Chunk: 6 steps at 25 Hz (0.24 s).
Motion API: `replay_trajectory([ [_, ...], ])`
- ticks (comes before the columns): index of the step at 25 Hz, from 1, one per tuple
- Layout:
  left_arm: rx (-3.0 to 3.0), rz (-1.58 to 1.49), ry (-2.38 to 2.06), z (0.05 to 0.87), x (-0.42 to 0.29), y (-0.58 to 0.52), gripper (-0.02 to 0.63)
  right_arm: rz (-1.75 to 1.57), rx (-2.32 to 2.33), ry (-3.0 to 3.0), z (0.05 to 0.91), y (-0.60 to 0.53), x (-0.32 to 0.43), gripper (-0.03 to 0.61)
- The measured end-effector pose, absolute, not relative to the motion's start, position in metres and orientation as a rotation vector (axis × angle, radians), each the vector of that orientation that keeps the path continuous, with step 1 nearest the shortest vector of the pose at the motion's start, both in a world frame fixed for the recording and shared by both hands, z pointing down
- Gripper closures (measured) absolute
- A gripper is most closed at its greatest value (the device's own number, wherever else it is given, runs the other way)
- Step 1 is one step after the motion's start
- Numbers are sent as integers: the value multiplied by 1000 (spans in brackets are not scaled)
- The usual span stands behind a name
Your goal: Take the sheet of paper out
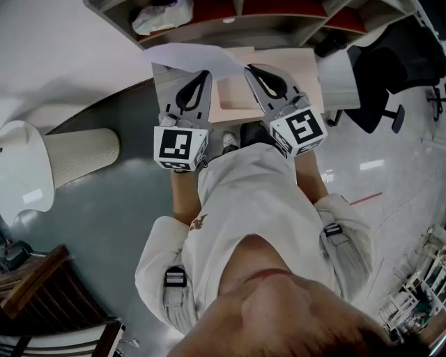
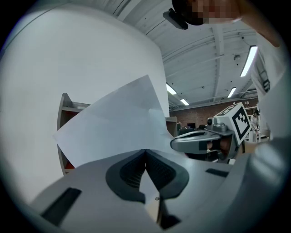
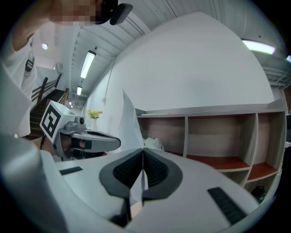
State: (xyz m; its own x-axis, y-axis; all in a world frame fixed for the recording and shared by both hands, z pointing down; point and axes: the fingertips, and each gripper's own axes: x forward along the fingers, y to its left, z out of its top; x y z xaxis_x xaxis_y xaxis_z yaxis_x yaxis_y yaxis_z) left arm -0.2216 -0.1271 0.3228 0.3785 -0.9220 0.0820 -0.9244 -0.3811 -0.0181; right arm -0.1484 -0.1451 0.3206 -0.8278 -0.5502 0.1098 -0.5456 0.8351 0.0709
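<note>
A white sheet of paper (image 1: 194, 58) hangs in the air between my two grippers, in front of the shelf unit. My left gripper (image 1: 203, 74) is shut on its left part; in the left gripper view the sheet (image 2: 113, 127) rises out of the closed jaws (image 2: 145, 152) and curls toward the right. My right gripper (image 1: 249, 70) is shut on the sheet's right edge. In the right gripper view the paper (image 3: 130, 125) stands edge-on above the closed jaws (image 3: 143, 150). Each gripper shows in the other's view: the right one (image 2: 204, 141) and the left one (image 3: 86, 136).
A wooden shelf unit (image 3: 218, 132) with red-brown boards stands ahead, with a crumpled plastic bag (image 1: 162, 15) on it. A beige board (image 1: 279, 66) lies below the grippers. A black office chair (image 1: 390, 77) is at the right, a ribbed white column (image 1: 80, 157) at the left.
</note>
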Motion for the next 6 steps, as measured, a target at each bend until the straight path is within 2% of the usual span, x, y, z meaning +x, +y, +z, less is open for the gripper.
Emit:
replay_trajectory([
  [6, 2584, 81, -1695, 322, -219, -130, 594, -52, 873, -2882, 321, -147, -147, 558],
])
